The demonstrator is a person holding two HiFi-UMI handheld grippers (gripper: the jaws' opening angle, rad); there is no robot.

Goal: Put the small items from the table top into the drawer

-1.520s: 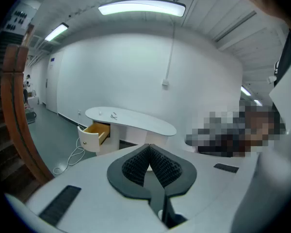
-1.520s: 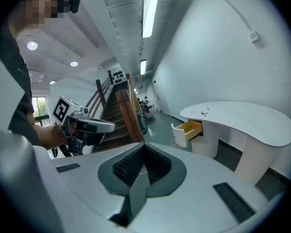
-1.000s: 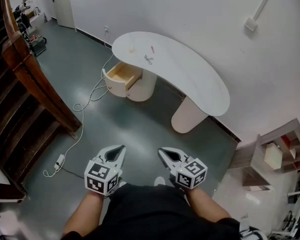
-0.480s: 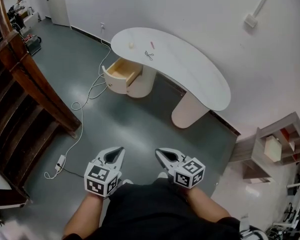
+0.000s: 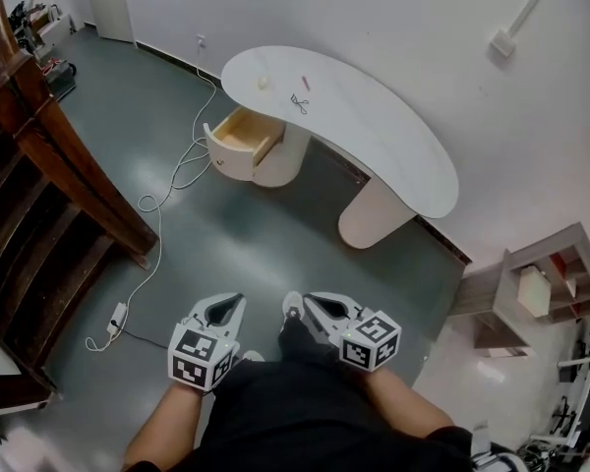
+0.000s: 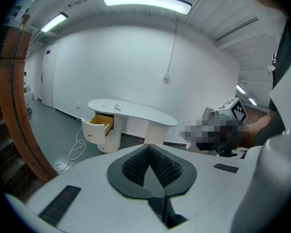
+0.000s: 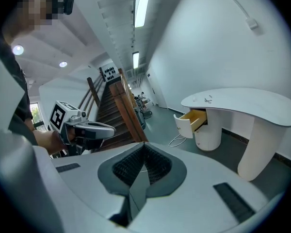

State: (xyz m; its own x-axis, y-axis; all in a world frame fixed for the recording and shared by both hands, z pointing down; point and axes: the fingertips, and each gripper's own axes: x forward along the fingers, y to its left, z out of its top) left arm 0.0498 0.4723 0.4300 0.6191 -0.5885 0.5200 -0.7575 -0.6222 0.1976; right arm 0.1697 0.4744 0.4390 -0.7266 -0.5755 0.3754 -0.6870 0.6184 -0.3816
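Nearest the camera, the left claw (image 5: pixel 226 308) and the right claw (image 5: pixel 320 309) are held side by side at waist level over the grey floor (image 5: pixel 236 249). Each has its ribbed pads pressed together at the tips, and neither pinches anything. Left of them, a white cable (image 5: pixel 167 200) runs across the floor to a power strip (image 5: pixel 116 319) beside a wooden stair rail (image 5: pixel 64 150). Well beyond the claws stands the white kidney-shaped surface (image 5: pixel 393 155) on two rounded pedestals. The drawer (image 5: pixel 244 136) in its left pedestal is pulled open, and the part of its wooden interior that can be seen appears empty. Three small items lie on the far-left end of the surface, above the drawer: a dark scissors-like object (image 5: pixel 299 103), a thin pink stick (image 5: pixel 306 83) and a small pale round piece (image 5: pixel 264 83); they are too small to identify further. Judged from this layout, no item has yet been transferred. The drawer already being open, what remains is the approach to the surface, then a grasp and a drop into the drawer for each of the three items.
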